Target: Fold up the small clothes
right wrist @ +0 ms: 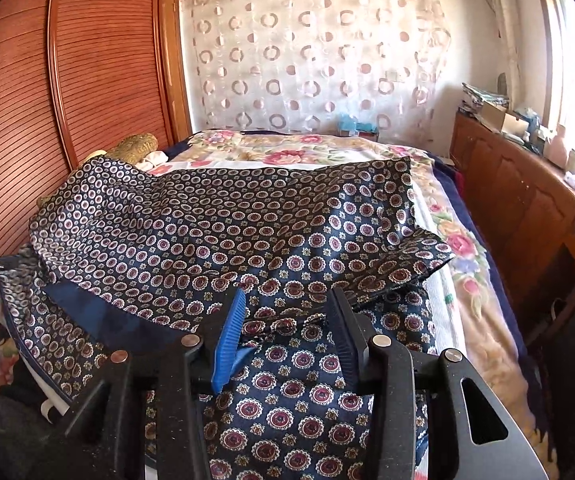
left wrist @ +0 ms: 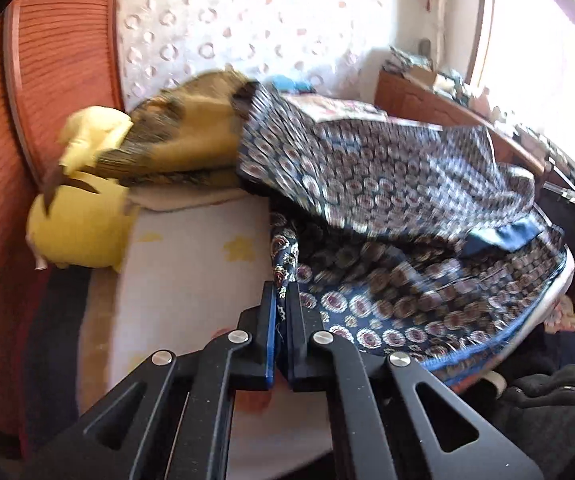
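Note:
A navy garment with a red-and-white medallion print (right wrist: 247,220) lies spread over the bed, one part folded over another. In the left wrist view my left gripper (left wrist: 282,300) is shut on a bunched edge of this garment (left wrist: 387,184), which rises and drapes away to the right, blurred. In the right wrist view my right gripper (right wrist: 289,306) stands open just above the near part of the garment. The cloth lies under and between its blue-padded fingers (right wrist: 233,320), and neither pad presses on it.
A floral bedspread (right wrist: 287,148) covers the bed. A yellow plush toy (left wrist: 79,232) and an olive cushion (left wrist: 191,140) lie beside the slatted wooden wardrobe (right wrist: 87,80). A wooden cabinet (right wrist: 527,200) with clutter on top runs under the window on the right.

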